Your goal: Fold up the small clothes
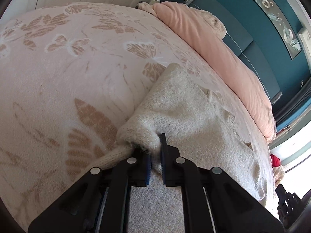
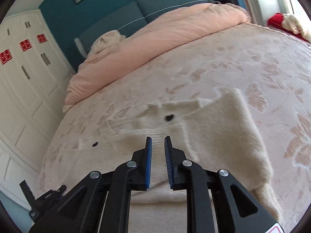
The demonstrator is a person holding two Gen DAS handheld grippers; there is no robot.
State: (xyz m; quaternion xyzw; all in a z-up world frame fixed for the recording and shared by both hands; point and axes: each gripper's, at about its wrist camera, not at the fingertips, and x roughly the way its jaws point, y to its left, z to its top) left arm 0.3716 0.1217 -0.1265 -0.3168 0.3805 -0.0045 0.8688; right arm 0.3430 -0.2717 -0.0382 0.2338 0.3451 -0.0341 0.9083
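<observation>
Only the left view shows the left gripper (image 1: pixel 155 145) pinching one cream sweater (image 1: pixel 186 108); the right gripper (image 2: pixel 157 145) hovers above, jaws parted, two dark buttons (image 2: pixel 169 118) ahead.

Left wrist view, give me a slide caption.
Left hand-held gripper pinches a cream knit garment's bunched edge over the butterfly-print blanket.

Cream knit sweater (image 1: pixel 186 106), pink butterfly-patterned blanket (image 1: pixel 68 73), peach duvet (image 2: pixel 155 38), teal headboard (image 2: pixel 120 17)
</observation>
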